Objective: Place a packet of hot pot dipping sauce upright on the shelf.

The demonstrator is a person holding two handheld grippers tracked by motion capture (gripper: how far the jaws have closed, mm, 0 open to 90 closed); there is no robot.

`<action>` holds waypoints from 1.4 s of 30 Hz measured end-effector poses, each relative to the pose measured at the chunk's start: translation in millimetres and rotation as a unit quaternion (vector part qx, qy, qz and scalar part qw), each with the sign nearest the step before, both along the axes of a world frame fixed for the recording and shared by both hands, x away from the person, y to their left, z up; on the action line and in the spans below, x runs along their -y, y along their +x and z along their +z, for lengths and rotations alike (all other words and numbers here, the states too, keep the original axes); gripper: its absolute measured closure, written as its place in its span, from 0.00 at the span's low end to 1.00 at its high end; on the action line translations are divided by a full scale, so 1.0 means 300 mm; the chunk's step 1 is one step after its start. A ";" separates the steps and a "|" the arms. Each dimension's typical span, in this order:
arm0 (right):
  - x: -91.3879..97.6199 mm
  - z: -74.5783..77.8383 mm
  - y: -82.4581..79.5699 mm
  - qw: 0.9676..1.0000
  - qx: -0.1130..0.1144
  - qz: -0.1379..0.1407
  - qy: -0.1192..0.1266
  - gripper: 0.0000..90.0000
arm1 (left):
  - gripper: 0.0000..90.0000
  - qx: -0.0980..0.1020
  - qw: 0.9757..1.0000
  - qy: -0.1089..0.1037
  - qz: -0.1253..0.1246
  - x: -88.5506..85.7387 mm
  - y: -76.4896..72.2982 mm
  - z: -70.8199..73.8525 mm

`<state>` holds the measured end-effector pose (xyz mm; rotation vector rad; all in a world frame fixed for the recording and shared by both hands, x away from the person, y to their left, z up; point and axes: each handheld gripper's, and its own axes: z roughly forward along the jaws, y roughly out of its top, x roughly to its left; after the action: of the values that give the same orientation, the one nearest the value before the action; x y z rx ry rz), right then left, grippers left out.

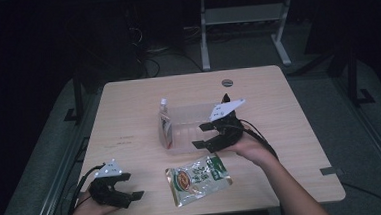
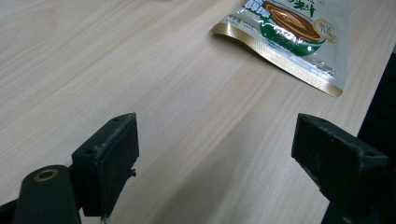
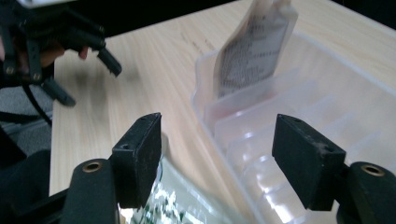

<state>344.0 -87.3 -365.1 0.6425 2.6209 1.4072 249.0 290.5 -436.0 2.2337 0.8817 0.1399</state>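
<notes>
A green and silver snack pouch (image 1: 199, 178) lies flat near the table's front edge; its corner also shows in the left gripper view (image 2: 289, 32) and under the jaws in the right gripper view (image 3: 173, 200). A clear plastic bin (image 1: 191, 118) stands mid-table, with a white spouted pouch (image 1: 165, 124) upright in its left slot (image 3: 252, 51). My right gripper (image 1: 199, 136) hovers open at the bin's front right corner (image 3: 219, 158), with nothing between its jaws. My left gripper (image 1: 131, 185) rests open at the front left (image 2: 222, 158), left of the snack pouch, and holds nothing.
The wooden table (image 1: 128, 106) has a round cable grommet (image 1: 227, 82) at the back. Behind the table stand the white legs of a second desk (image 1: 204, 41). The other hand's gripper (image 3: 88, 81) shows far off in the right gripper view.
</notes>
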 end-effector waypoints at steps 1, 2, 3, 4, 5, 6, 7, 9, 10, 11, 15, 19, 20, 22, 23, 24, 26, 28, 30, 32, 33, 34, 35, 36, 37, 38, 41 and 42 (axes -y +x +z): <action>0.010 -0.003 -0.009 1.000 0.000 -0.001 -0.002 0.36 | 0.16 0.000 1.000 0.000 0.000 0.000 -0.001 0.001; 0.020 -0.008 -0.018 1.000 -0.003 -0.004 -0.004 0.36 | 0.16 0.001 1.000 -0.001 -0.001 0.000 -0.002 0.002; 0.041 -0.019 -0.035 1.000 -0.005 -0.006 -0.005 0.36 | 0.17 0.001 1.000 0.003 -0.005 -0.002 -0.002 0.004; 0.041 -0.019 -0.035 1.000 -0.005 -0.006 -0.005 0.36 | 0.17 0.003 1.000 0.000 -0.004 0.000 -0.002 0.004; 0.060 -0.030 -0.055 1.000 -0.011 -0.011 -0.010 0.36 | 0.17 0.003 1.000 0.004 -0.008 0.003 -0.003 0.006; 0.060 -0.030 -0.055 1.000 -0.011 -0.011 -0.010 0.36 | 0.17 0.003 1.000 0.004 -0.008 0.003 -0.003 0.006; 0.071 -0.036 -0.063 1.000 -0.010 -0.011 -0.012 0.36 | 0.17 0.005 1.000 0.002 -0.009 0.005 -0.002 0.006; 0.093 -0.046 -0.082 1.000 -0.014 -0.013 -0.017 0.36 | 0.17 0.006 1.000 0.002 -0.011 0.008 -0.003 0.007; 0.105 -0.050 -0.090 1.000 -0.015 -0.016 -0.016 0.36 | 0.17 0.007 1.000 0.003 -0.013 0.008 -0.004 0.008; 0.117 -0.054 -0.098 1.000 -0.016 -0.016 -0.015 0.36 | 0.17 0.007 1.000 0.003 -0.013 0.008 -0.004 0.008; 0.169 -0.069 -0.131 0.999 -0.021 -0.026 -0.011 0.36 | 0.17 0.005 1.000 0.005 -0.015 0.006 -0.003 0.008; 0.220 -0.095 -0.156 0.999 -0.025 -0.040 -0.014 0.36 | 0.17 0.003 1.000 0.001 -0.013 0.011 -0.002 0.012; 0.233 -0.103 -0.161 0.999 -0.026 -0.045 -0.014 0.36 | 0.17 0.002 1.000 -0.003 -0.011 0.016 -0.002 0.011; 0.255 -0.119 -0.174 0.998 -0.034 -0.056 -0.016 0.36 | 0.17 0.001 1.000 -0.004 -0.016 0.024 0.000 0.014; 0.266 -0.128 -0.181 0.998 -0.035 -0.059 -0.018 0.36 | 0.19 0.001 1.000 -0.004 -0.019 0.030 0.000 0.016; 0.276 -0.137 -0.189 0.997 -0.038 -0.062 -0.020 0.36 | 0.19 0.002 1.000 -0.005 -0.020 0.039 0.002 0.021; 0.303 -0.167 -0.206 0.996 -0.047 -0.070 -0.025 0.35 | 0.23 0.006 1.000 -0.009 -0.022 0.053 0.003 0.028; 0.310 -0.175 -0.213 0.996 -0.051 -0.073 -0.027 0.35 | 0.24 0.012 1.000 -0.013 -0.026 0.073 0.006 0.037; 0.321 -0.189 -0.229 0.995 -0.058 -0.076 -0.031 0.35 | 0.28 0.012 0.999 -0.014 -0.032 0.096 0.008 0.044; 0.332 -0.202 -0.247 0.995 -0.062 -0.077 -0.032 0.35 | 0.30 0.012 0.999 -0.010 -0.038 0.119 0.016 0.047; 0.345 -0.210 -0.259 0.994 -0.064 -0.082 -0.029 0.34 | 0.32 0.011 0.999 -0.011 -0.041 0.133 0.021 0.045; 0.345 -0.210 -0.259 0.994 -0.064 -0.082 -0.029 0.34 | 0.32 0.011 0.999 -0.010 -0.046 0.147 0.029 0.044; 0.350 -0.213 -0.264 0.994 -0.065 -0.085 -0.025 0.34 | 0.32 0.011 0.999 -0.009 -0.050 0.163 0.037 0.044; 0.356 -0.216 -0.267 0.994 -0.065 -0.088 -0.023 0.34 | 0.31 0.017 0.998 -0.005 -0.063 0.199 0.053 0.046; 0.356 -0.216 -0.267 0.994 -0.065 -0.088 -0.023 0.34 | 0.31 0.017 0.998 -0.005 -0.063 0.199 0.053 0.046; 0.353 -0.215 -0.267 0.994 -0.063 -0.088 -0.019 0.34 | 0.31 0.020 0.997 -0.004 -0.069 0.217 0.060 0.049; 0.348 -0.215 -0.268 0.994 -0.063 -0.084 -0.023 0.34 | 0.29 0.025 0.996 -0.002 -0.085 0.273 0.082 0.052; 0.344 -0.218 -0.269 0.994 -0.067 -0.083 -0.026 0.34 | 0.28 0.026 0.996 -0.002 -0.090 0.290 0.090 0.051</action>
<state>263.3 -190.5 -430.5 0.9534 2.6208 1.2870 276.0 203.5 -420.6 2.2824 0.6495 0.1126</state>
